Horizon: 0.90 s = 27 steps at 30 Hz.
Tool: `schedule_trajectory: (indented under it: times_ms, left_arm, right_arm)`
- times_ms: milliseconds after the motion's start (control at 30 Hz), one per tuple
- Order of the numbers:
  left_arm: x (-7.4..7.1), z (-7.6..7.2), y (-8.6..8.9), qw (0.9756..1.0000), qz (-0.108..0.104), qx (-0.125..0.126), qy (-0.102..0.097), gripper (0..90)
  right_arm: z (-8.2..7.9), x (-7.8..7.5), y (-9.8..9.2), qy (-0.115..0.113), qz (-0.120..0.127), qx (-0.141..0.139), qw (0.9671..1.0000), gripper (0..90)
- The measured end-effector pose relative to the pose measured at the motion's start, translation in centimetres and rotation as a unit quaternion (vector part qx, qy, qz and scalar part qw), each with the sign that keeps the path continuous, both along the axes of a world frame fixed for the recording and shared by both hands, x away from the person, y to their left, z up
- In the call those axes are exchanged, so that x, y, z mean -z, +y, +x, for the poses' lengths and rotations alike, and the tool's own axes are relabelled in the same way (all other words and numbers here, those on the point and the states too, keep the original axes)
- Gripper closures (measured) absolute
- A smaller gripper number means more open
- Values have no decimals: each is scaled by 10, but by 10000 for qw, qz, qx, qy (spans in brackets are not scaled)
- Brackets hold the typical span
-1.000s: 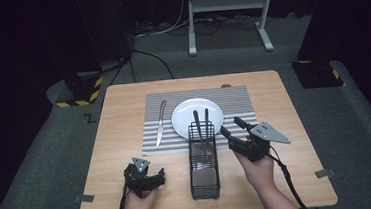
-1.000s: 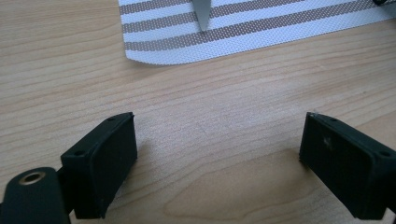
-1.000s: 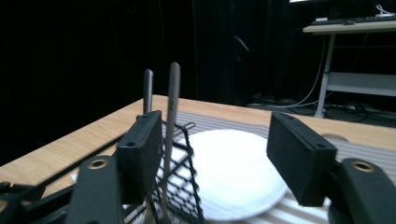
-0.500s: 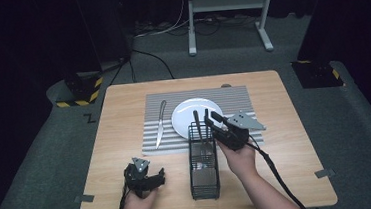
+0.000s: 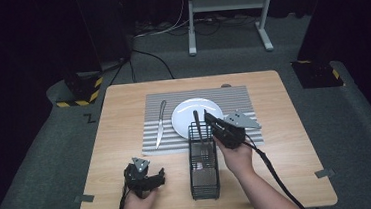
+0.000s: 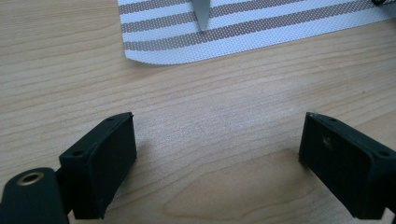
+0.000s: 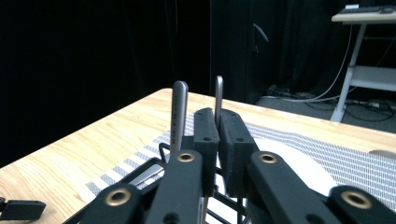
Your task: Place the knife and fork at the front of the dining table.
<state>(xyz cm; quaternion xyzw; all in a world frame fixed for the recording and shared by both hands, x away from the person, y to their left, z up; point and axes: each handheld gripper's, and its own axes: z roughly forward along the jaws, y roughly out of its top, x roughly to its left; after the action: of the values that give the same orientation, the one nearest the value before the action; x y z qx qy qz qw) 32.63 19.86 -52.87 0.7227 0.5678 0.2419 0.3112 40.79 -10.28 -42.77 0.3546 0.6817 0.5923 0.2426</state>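
High view, left to right around the rack [image 5: 203,159]: left gripper [image 5: 147,179] rests on the table left of it, jaws apart and empty, out of the way; a knife [image 5: 160,124] lies on the mat beyond; right gripper [image 7: 218,140] has just been closing at the rack's far end, jaws clamped on an upright handle [image 7: 218,95], likely to lift it out toward the plate [image 5: 187,115]

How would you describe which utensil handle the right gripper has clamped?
Find the black wire caddy in front of the white plate. Two metal handles stand in it; the right gripper is shut on the thin handle, not the broader handle standing free beside it.
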Motion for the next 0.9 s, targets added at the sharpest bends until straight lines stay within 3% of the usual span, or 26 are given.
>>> schedule_trajectory:
  times_ms: [500, 900]
  left_arm:
    - [0, 0, 0, 10000, 0, 0, -1, 109]
    - [0, 0, 0, 10000, -1, -3, -1, 109]
  right_arm:
    - [-9, -13, -7, -309, 232, 70, 9992, 883]
    - [-26, -42, -11, -840, 449, 51, 9954, 885]
